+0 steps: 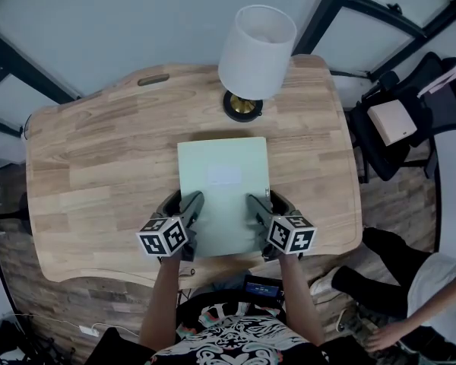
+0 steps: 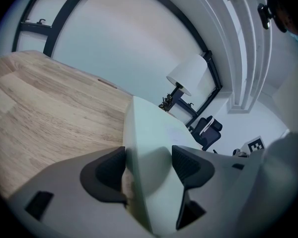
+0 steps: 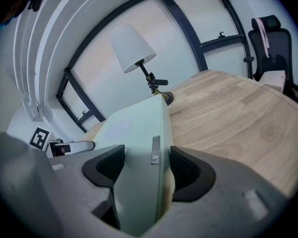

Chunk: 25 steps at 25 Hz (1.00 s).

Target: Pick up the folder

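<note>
The left gripper (image 1: 184,202) is clamped on the left long edge of the pale green folder (image 1: 224,177). In the left gripper view its two dark pads (image 2: 111,168) press the folder's cover from either side. The right gripper (image 1: 266,204) is likewise clenched on the folder's right long edge. In the right gripper view that edge fills the gap between the jaws, and a small metal label holder (image 3: 155,150) on it sits just ahead of the pads. The folder therefore spans from one gripper to the other, its near end level with the marker cubes and its far end reaching away past both sets of jaws. A faint pale label (image 1: 224,176) lies on the cover, ahead of the grippers and midway between them. Below and around the folder is the wooden table (image 1: 99,150), with bare wood spreading left of the left gripper and right of the right one. I cannot tell whether the folder rests on the wood or is clear of it. Just past the folder's far end, straight ahead of the grippers, stands a table lamp (image 1: 256,52) with a white shade and a dark round base. Well to the right of the right gripper, off the table, is a black office chair (image 1: 429,105) with a beige box (image 1: 391,122) on its seat.
</note>
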### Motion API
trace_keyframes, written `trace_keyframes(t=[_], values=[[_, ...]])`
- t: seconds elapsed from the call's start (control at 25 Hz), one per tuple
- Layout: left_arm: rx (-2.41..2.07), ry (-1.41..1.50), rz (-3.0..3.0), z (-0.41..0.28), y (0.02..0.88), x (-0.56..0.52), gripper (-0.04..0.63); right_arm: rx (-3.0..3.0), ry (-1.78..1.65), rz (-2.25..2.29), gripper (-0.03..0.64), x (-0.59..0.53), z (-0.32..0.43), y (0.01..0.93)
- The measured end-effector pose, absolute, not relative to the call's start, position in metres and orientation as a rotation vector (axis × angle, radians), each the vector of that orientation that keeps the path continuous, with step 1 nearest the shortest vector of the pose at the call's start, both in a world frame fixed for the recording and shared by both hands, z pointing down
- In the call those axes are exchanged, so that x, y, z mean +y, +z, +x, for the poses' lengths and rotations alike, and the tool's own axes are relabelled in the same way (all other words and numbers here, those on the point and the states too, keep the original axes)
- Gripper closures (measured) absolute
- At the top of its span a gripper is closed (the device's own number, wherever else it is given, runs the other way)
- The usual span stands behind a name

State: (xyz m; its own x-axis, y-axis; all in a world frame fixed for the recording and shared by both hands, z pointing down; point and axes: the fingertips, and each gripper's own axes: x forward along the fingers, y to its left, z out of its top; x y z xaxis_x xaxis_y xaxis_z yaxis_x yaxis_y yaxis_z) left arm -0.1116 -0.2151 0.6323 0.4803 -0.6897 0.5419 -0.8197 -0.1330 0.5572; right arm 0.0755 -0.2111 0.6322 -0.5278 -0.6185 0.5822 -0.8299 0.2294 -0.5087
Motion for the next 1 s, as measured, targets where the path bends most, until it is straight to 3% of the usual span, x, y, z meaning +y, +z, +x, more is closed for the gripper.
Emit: trace_keyframes(t=[1.0], values=[[-1.328,0.091,1.995,-0.118,0.555,-0.208,0.310,-2.378,1.051,1.455,0.331,-0.199,0.070,0.558]])
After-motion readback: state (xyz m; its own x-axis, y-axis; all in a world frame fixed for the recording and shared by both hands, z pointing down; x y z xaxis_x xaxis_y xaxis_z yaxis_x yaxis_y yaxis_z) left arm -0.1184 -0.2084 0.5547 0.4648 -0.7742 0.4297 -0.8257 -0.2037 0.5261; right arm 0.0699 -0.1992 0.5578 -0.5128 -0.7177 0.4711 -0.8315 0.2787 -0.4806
